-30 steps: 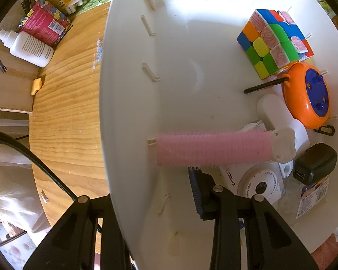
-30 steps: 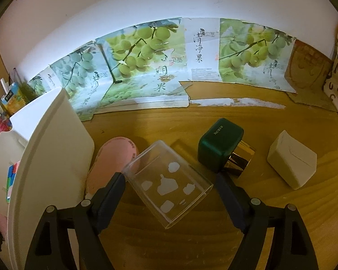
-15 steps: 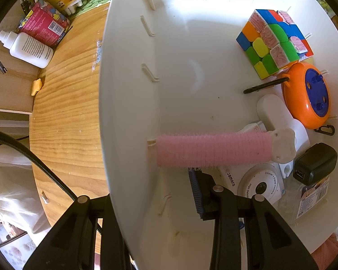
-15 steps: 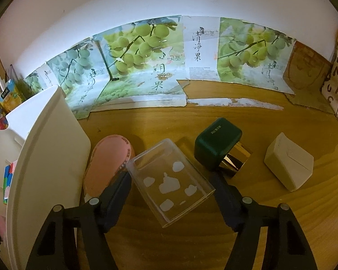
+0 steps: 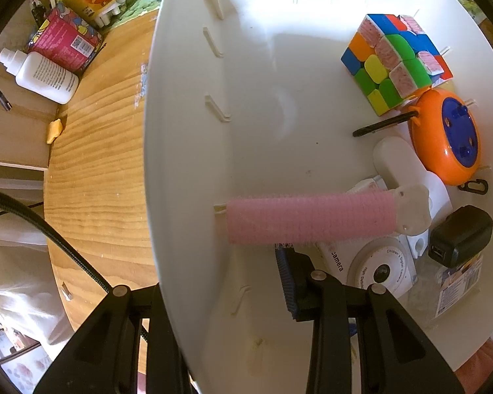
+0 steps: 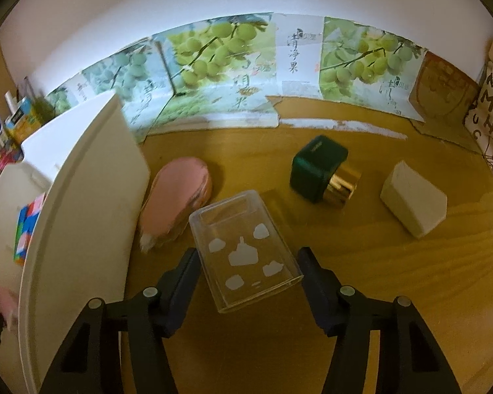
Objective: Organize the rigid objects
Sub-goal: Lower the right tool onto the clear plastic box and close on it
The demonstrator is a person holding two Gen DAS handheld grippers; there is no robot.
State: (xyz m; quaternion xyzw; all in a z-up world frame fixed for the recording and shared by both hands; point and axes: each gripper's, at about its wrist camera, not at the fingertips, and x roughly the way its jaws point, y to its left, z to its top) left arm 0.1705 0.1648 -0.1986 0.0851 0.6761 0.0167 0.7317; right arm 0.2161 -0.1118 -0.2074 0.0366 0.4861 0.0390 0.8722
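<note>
Partly done: puzzle cube [image 5: 394,65], pink roller [image 5: 309,218] and camera already in white bin [image 5: 187,131], wall clamped by left gripper [image 5: 220,298]. Right gripper [image 6: 248,274] jaws closing around clear box [image 6: 243,249] on table [image 6: 345,295], not yet pressing. Left outside: pink case [image 6: 177,200], green box [image 6: 318,167], white block [image 6: 412,202].

You see a smooth white plastic bin [image 5: 187,151] on a grained wooden table [image 5: 98,170]. The box [image 6: 246,249] before you is clear, glossy plastic (white shapes printed on it); the green case [image 6: 318,167] looks matt, its gold part [image 6: 343,185] shiny like metal.
</note>
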